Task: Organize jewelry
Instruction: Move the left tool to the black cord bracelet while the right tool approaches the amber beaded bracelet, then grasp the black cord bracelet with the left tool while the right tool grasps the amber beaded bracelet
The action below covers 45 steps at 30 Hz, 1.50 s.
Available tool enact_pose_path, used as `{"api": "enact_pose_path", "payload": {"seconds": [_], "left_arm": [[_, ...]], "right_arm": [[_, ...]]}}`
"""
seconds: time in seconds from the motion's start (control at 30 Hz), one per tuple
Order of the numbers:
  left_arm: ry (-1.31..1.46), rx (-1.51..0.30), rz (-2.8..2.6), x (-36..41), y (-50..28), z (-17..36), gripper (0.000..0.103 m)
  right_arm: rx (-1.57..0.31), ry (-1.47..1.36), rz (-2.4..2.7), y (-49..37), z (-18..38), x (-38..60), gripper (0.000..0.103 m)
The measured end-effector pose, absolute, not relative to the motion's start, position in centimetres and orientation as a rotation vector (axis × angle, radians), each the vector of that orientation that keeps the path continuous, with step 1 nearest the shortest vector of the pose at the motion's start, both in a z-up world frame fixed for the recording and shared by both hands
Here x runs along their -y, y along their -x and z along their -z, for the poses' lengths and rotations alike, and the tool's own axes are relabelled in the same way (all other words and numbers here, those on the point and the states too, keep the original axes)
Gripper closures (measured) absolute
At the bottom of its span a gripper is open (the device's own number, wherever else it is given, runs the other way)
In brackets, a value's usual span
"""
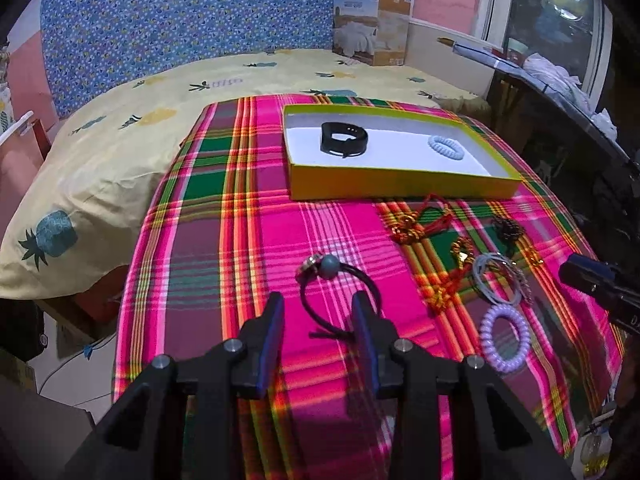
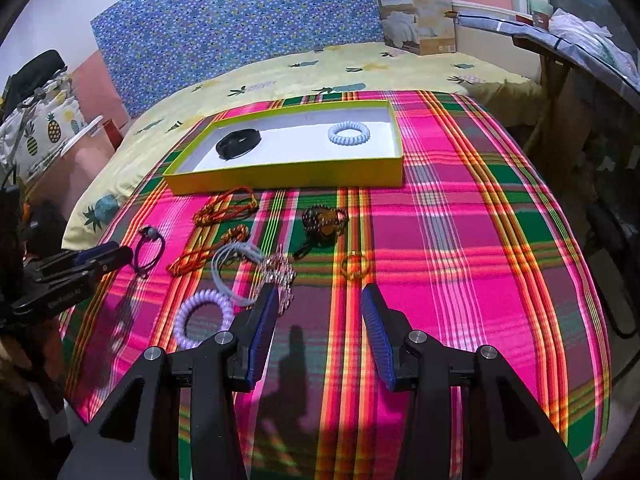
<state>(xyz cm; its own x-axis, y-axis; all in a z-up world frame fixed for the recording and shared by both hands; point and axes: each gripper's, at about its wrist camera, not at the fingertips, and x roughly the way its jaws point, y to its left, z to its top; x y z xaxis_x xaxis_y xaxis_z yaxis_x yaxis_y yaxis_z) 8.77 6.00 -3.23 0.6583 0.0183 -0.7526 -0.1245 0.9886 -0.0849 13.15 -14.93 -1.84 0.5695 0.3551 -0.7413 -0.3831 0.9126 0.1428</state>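
A yellow box [image 1: 400, 189] [image 2: 280, 181] lies on the plaid cloth, holding a black band [image 1: 343, 139] [image 2: 239, 143] and a pale blue coil tie [image 1: 445, 147] [image 2: 349, 132]. My left gripper [image 1: 319, 312] [image 2: 108, 254] is open, its jaws astride a black cord bracelet with a grey bead [image 1: 340, 280] [image 2: 150, 248] that lies on the cloth. My right gripper [image 2: 320, 304] [image 1: 584, 272] is open and empty above the cloth, just right of a silver chain [image 2: 280, 276]. A lilac coil tie [image 1: 505, 338] [image 2: 204, 316], red-gold cords [image 1: 416, 224] [image 2: 226, 208], white rings [image 2: 236, 270] and a gold ring [image 2: 354, 266] lie loose.
The plaid cloth [image 2: 460, 240] covers a table that drops off at its near and side edges. A bed with a pineapple sheet [image 1: 120, 148] lies behind it. A cardboard package [image 1: 372, 26] stands at the back. A dark beaded piece [image 2: 322, 220] lies mid-cloth.
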Motion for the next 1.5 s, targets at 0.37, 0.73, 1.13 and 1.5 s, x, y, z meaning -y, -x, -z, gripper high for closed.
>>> {"api": "enact_pose_path", "payload": {"seconds": [0.37, 0.73, 1.13, 1.5], "left_arm": [[0.153, -0.881, -0.074, -6.4, -10.9, 4.1, 0.067], [0.113, -0.887, -0.098, -6.0, -11.4, 4.1, 0.083], [0.114, -0.874, -0.076, -5.7, -10.8, 3.8, 0.101], [0.135, -0.822, -0.028, -5.3, -9.6, 1.8, 0.101]], "right_arm": [[-0.888, 0.032, -0.425, -17.7, 3.3, 13.0, 0.059], [-0.916, 0.083, -0.408, -19.7, 4.4, 11.3, 0.060], [-0.898, 0.063, -0.413, -19.5, 4.0, 11.9, 0.079], [-0.854, 0.056, -0.434, -18.4, 2.2, 12.5, 0.079]]}}
